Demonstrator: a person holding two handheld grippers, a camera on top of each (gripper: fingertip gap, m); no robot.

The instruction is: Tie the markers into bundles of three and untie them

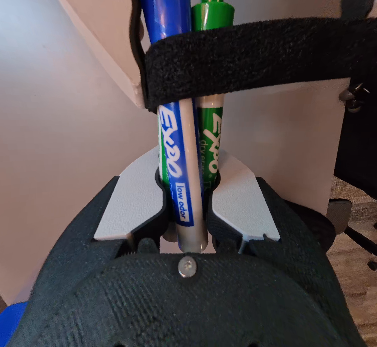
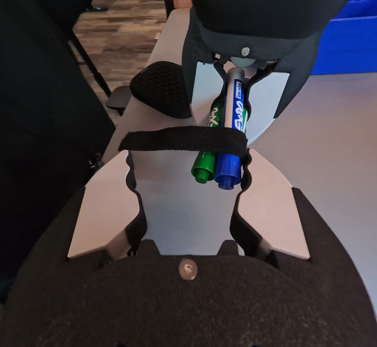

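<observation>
Up close, the left claw (image 1: pixel 186 190) squeezed three round, smooth markers (image 1: pixel 184 166) under a fuzzy black strap (image 1: pixel 234 64); the right claw (image 2: pixel 186 166) gaped wide at six o'clock, its tips touching the strap.

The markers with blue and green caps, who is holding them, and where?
The left gripper clamps the capped blue and green markers by their lower barrels. The right gripper is open, holding nothing.

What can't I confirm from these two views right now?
- Third marker: the left wrist view shows only a green sliver behind the blue marker; the green marker stands beside it.
- Strap: its fastening; its free end runs off the right edge.
- Right gripper: whether its open fingertips touch the strap.
</observation>
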